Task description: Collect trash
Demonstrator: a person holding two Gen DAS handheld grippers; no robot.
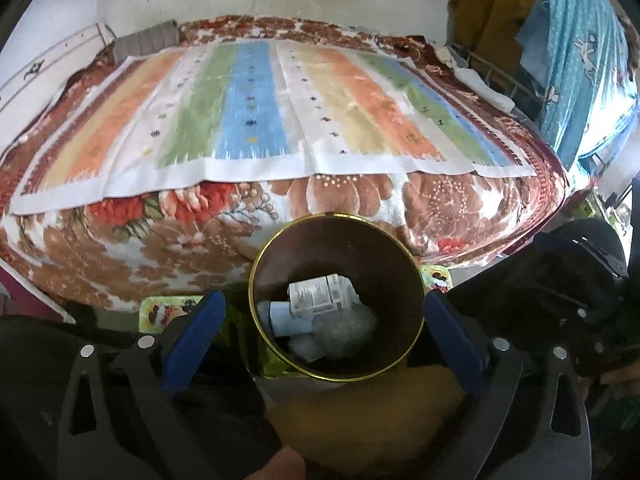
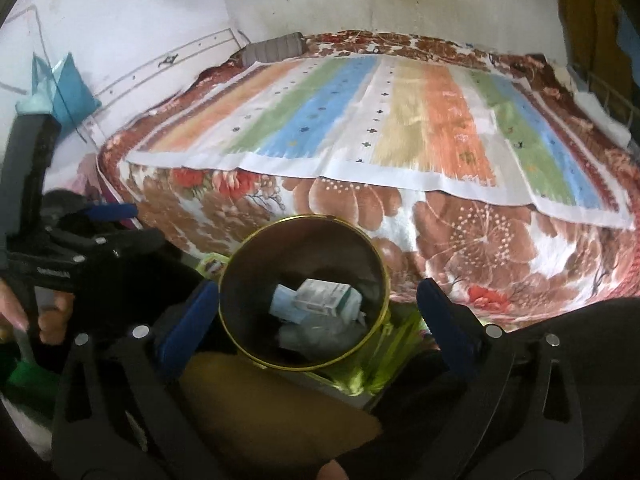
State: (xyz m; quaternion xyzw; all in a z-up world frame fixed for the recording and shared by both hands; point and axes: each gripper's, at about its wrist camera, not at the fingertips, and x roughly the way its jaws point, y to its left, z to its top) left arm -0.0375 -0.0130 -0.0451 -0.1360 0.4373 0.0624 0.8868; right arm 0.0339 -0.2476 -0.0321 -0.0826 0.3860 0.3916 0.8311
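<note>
Left wrist view: the left gripper is hanging with jaws wide apart and nothing between the pads, over the bin. Its gold rim is sitting just beside the bed edge. A box is lying inside with trash (its label too blurred to read).

Right wrist view: the right gripper is gaping likewise, empty, above the bin. The box is lying there, perhaps on plastic wrap.
</note>
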